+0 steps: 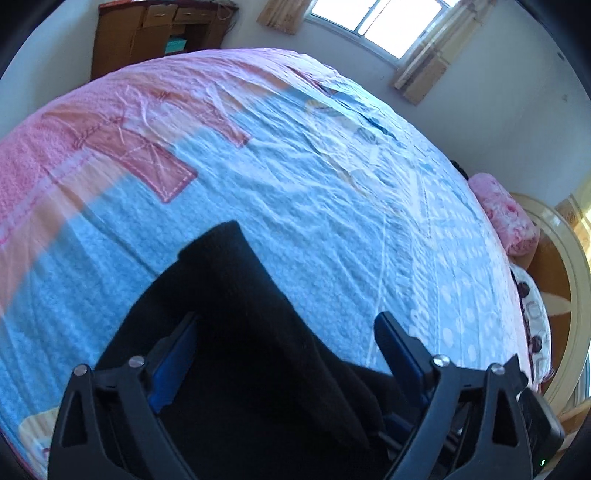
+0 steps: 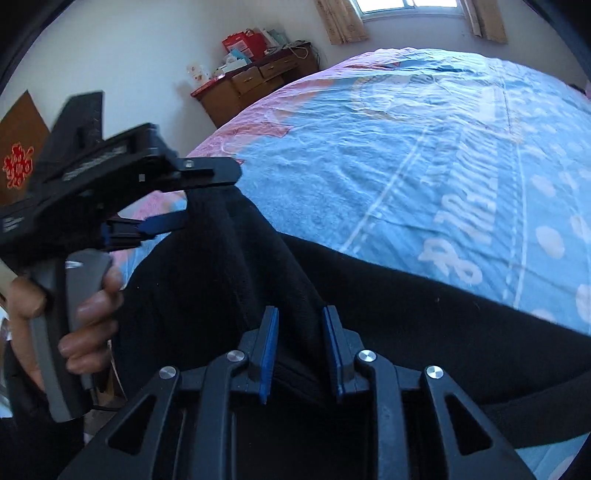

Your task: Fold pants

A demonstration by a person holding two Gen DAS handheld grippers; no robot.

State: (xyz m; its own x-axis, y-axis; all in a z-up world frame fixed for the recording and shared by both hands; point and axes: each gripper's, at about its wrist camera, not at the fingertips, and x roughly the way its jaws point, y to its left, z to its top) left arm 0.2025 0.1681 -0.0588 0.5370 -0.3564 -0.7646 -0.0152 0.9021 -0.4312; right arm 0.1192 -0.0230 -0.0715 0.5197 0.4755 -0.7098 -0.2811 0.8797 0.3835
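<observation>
Black pants (image 1: 236, 295) lie on the blue and pink bedsheet (image 1: 332, 184) at the near side of the bed. My left gripper (image 1: 288, 321) stands wide open above them, a blue pad on either side of the cloth and neither touching it. In the right wrist view a hand (image 2: 92, 306) holds the left gripper (image 2: 195, 199) at the left, jaws apart, over a raised corner of the pants (image 2: 406, 332). A ridge of black cloth runs from there down between the pads of my right gripper (image 2: 300, 314), which is shut on that fold.
A brown wooden cabinet (image 1: 155, 37) stands against the far wall; a dresser (image 2: 258, 81) with boxes on top is beside the bed. A pink pillow (image 1: 506, 218) and a pale curved headboard (image 1: 561, 277) lie at the right. A curtained window (image 1: 376, 22) is behind.
</observation>
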